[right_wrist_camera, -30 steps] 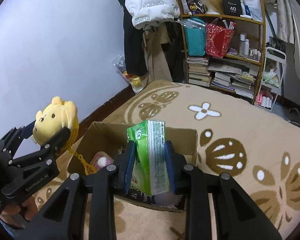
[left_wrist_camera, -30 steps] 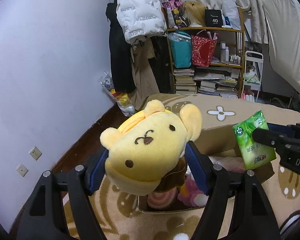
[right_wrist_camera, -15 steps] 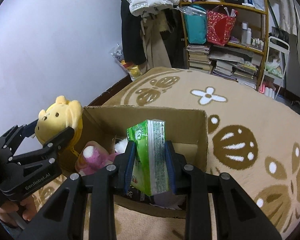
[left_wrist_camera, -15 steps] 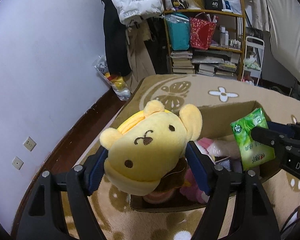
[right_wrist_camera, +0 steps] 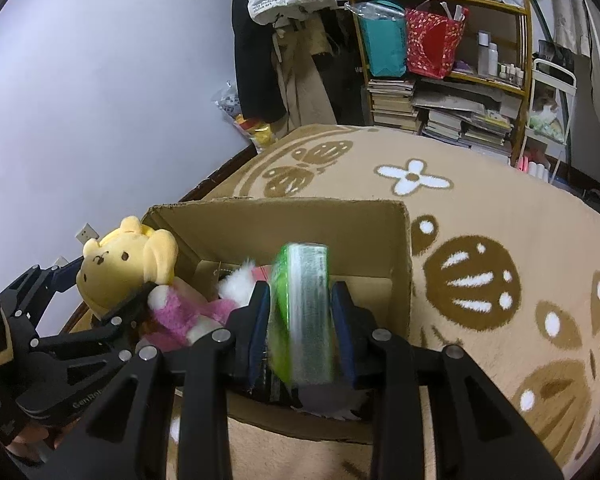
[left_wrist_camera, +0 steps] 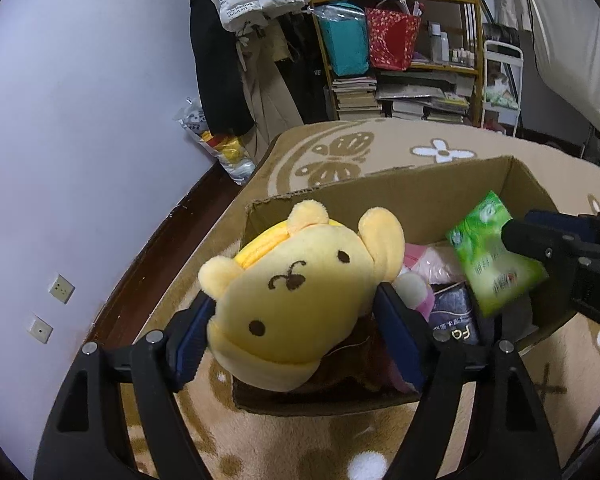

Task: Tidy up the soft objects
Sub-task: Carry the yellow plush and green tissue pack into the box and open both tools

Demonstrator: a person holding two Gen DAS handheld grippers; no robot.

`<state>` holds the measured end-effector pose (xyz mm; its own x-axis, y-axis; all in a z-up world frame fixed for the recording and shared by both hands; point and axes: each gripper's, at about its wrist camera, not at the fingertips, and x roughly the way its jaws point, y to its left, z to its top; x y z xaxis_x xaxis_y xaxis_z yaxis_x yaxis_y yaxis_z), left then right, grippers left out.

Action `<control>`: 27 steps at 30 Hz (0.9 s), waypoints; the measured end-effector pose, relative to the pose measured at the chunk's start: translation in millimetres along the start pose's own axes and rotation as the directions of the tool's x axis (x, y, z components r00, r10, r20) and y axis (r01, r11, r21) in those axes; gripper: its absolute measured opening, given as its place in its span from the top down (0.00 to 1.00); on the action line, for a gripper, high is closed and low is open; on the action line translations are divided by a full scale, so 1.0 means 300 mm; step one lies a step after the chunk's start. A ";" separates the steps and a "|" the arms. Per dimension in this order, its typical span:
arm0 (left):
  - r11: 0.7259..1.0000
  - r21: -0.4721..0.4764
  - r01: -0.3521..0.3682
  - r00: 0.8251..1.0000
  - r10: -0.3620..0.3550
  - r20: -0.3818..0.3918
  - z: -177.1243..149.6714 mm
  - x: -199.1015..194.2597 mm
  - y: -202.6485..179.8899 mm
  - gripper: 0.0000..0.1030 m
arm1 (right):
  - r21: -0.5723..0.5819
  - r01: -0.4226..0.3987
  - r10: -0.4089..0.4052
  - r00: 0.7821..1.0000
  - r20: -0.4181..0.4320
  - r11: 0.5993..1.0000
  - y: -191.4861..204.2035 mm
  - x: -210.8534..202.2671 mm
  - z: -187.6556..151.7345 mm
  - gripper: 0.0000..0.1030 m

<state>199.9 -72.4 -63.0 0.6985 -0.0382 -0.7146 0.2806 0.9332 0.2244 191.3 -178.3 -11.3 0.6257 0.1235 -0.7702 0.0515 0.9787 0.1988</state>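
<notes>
left hand-held gripper [left_wrist_camera: 296, 316]: clamped on yellow plush toy [left_wrist_camera: 300, 300], held over box's left end
box [left_wrist_camera: 380, 196]: cardboard, open, on rug [right_wrist_camera: 480, 208], under both grippers; pink plush [right_wrist_camera: 180, 312] inside
right hand-held gripper [right_wrist_camera: 300, 320]: pads on both sides of green tissue pack [right_wrist_camera: 304, 312], blurred, pack upright over box's near edge
</notes>
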 end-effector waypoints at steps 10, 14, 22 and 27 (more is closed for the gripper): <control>1.000 -0.001 -0.001 1.000 0.001 0.000 -0.005 -0.003 0.004 0.23 | -0.063 0.014 -0.015 1.000 -0.021 0.998 0.043 0.024 -0.019 0.67; 1.000 0.000 -0.008 1.000 0.008 0.005 -0.006 -0.012 0.006 0.21 | -0.060 0.014 -0.015 1.000 -0.024 0.998 0.042 0.022 -0.017 0.66; 0.999 -0.026 -0.019 1.000 0.020 0.020 -0.007 -0.038 0.032 0.19 | -0.068 0.023 -0.025 0.999 -0.021 0.997 0.044 0.007 -0.024 0.56; 0.999 -0.035 -0.033 0.999 0.034 0.037 -0.011 -0.067 0.049 0.11 | -0.062 0.030 -0.030 1.000 0.002 0.998 0.043 -0.026 -0.024 0.39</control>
<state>188.0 -56.7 -47.5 0.7319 -0.0194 -0.6812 0.2344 0.9458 0.2249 181.6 -165.5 -7.1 0.6252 0.0937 -0.7749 0.0218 0.9903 0.1373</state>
